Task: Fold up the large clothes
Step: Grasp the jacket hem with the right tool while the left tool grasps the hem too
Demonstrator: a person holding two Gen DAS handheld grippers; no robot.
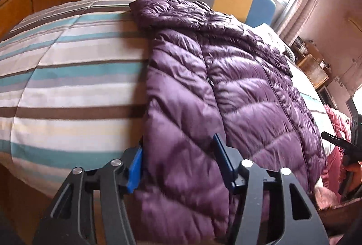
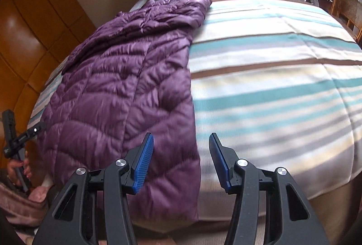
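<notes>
Two tools, the left tool [image 1: 178, 161] and right tool [image 2: 181, 159], hover wide open and empty at six o'clock over the hem of the purple jacket [image 1: 226, 86], which lies lengthwise on the striped bed [image 2: 271, 63], apparently lining up a grasp.

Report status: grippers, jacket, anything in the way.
Left gripper open, straddling jacket's near hem. Right gripper open over the jacket's edge. Jacket flat on striped bedspread. Nothing in the way.
</notes>
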